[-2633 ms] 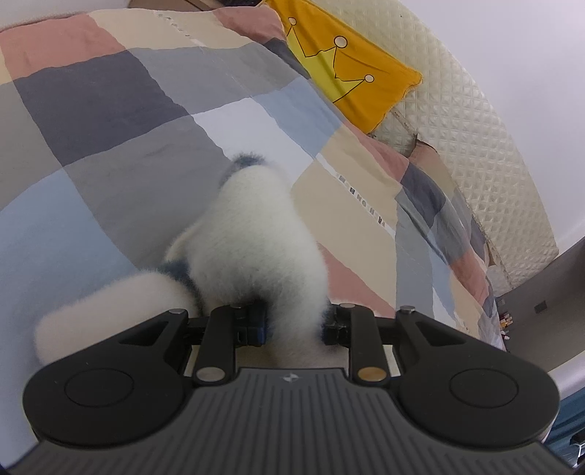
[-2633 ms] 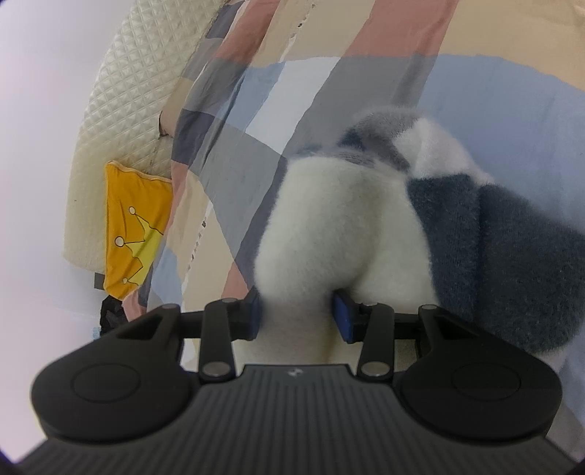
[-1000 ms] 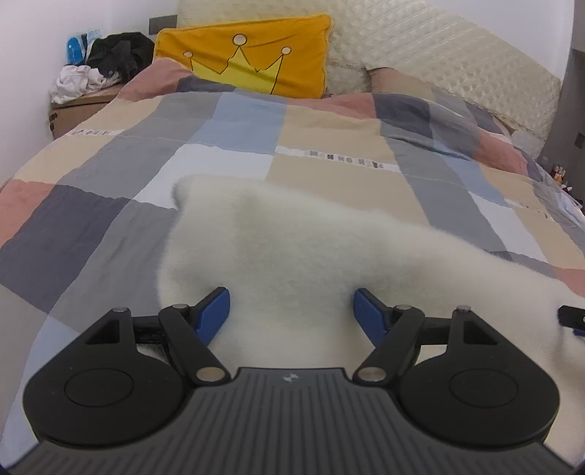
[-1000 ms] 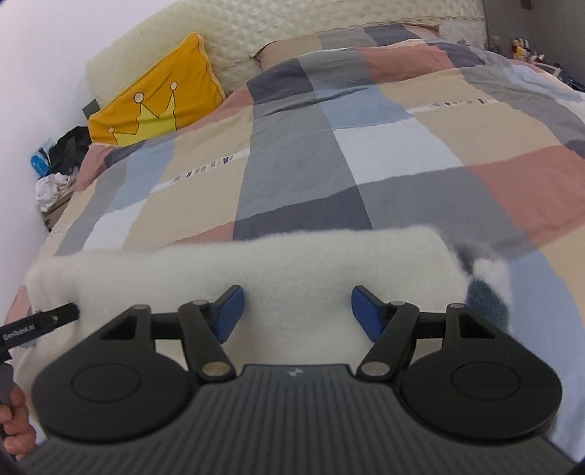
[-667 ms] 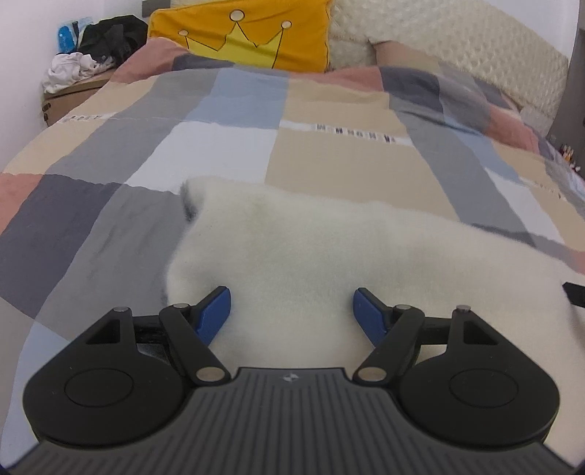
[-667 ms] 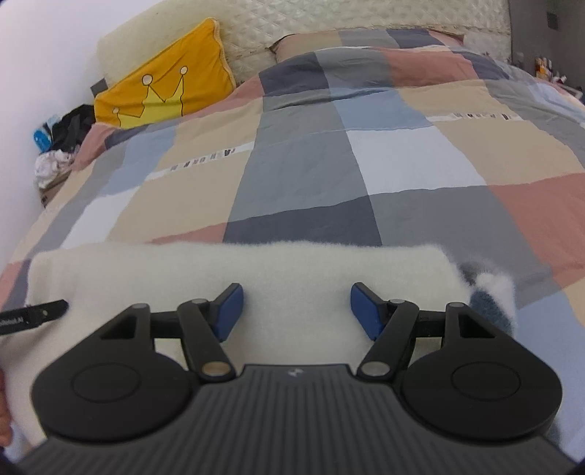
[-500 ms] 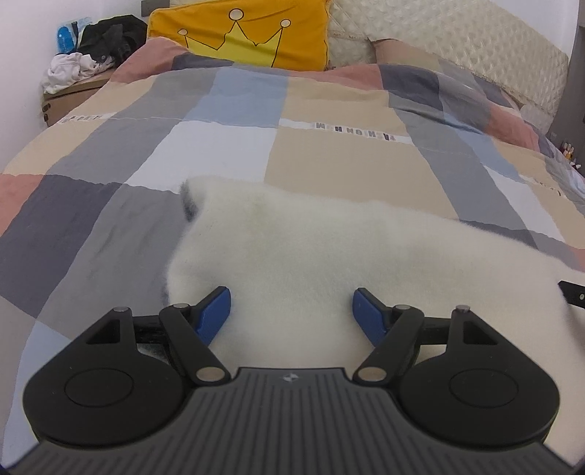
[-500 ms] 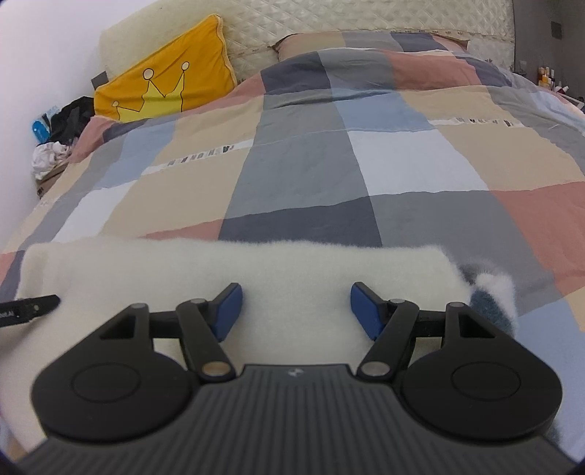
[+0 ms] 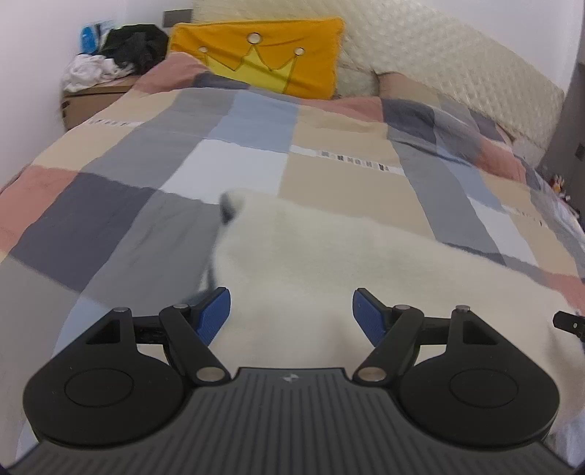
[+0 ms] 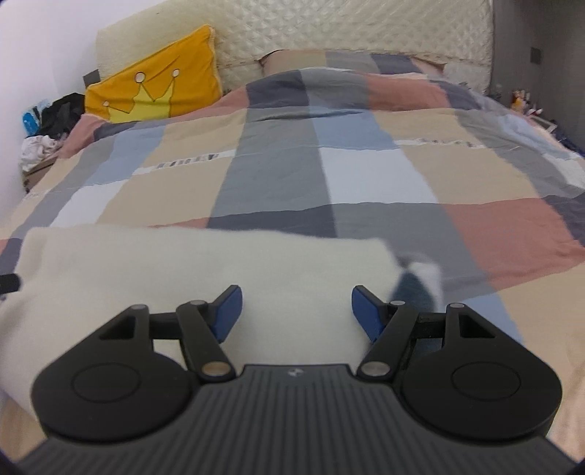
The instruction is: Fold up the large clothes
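A bed covered by a patchwork quilt of grey, blue, beige and pink squares (image 9: pixel 226 157) fills both views, backed by a cream quilted headboard (image 10: pixel 329 33). A yellow cushion printed with a crown (image 9: pixel 263 58) leans at the head end.

The white fluffy fleece garment (image 9: pixel 329 263) lies folded flat on the near part of the quilt. Its long axis runs across the bed, side to side in both views, parallel to the headboard. A dark grey-blue patch of the garment (image 10: pixel 416 288) shows at its right end, and a small dark edge at its left end.

The left gripper (image 9: pixel 291 314) hangs over the garment's left part, blue pads spread wide, holding nothing. The right gripper (image 10: pixel 297 312) hangs over the right part, likewise spread and empty.
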The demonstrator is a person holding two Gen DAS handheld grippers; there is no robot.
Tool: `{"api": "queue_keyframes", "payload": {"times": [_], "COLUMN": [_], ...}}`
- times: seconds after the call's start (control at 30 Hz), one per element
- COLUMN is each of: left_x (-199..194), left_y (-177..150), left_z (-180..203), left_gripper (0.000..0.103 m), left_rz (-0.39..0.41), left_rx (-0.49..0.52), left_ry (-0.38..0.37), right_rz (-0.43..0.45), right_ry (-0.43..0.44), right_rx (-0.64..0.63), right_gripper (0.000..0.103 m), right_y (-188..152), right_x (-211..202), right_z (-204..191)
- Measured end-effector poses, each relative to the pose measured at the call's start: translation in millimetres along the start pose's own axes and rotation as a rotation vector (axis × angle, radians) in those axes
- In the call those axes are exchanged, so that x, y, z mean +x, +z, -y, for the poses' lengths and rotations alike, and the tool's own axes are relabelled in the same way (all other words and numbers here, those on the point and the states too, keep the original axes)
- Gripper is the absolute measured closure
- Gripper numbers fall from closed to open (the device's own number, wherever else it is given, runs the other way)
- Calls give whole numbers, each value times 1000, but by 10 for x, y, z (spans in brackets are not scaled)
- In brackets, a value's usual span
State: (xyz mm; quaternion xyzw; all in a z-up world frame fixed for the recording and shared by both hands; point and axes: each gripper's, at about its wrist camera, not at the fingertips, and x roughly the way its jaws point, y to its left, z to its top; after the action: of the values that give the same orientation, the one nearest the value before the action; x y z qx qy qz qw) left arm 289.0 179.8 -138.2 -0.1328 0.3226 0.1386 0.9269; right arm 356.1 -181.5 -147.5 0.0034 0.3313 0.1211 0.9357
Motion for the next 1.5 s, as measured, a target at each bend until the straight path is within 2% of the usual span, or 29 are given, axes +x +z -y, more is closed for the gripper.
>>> {"api": "queue_keyframes", "payload": {"times": [0.13,0.27,0.43,0.67,0.8,0.87,1.17,1.37,1.5], "left_x": [-95,-31,52,61,-103,-219,-672,-872,-966], "left_y": [-105,-213,-257,-251,-194,-194,-369,-652,-778], "left_z": [-93,-258,-324,-329,-274,-225,75,179,167], "left_gripper": [26,30,30,30,30,30,29,28,25], "left_rz": [-16,-69,-105,-108,-81,-61,-16,-25,-22], "left_rx": [-23,-78,-97,-116,-135,-128,-84,-82,-113], "left_ry": [32,44,57,68,83,59,-47,-90,-111], "right_rz": [-3,-86,-115,-111,-69,-34,87,87,46], "right_ry": [-27,-31,-33,-18,-57,-62,60,172,265], "right_rx": [29,43,24,71,56,61,124,174,270], "right_gripper": [34,34,32,32,31,31,31,31,31], "right_y": [-13,-83,-189,-238,-248,-264,-337,-522,-632], "right_x": [-35,142,267,290,187,78,-514,-807,-884], "right_z": [80,132,97,152,68,28,-102,-243,-255]}}
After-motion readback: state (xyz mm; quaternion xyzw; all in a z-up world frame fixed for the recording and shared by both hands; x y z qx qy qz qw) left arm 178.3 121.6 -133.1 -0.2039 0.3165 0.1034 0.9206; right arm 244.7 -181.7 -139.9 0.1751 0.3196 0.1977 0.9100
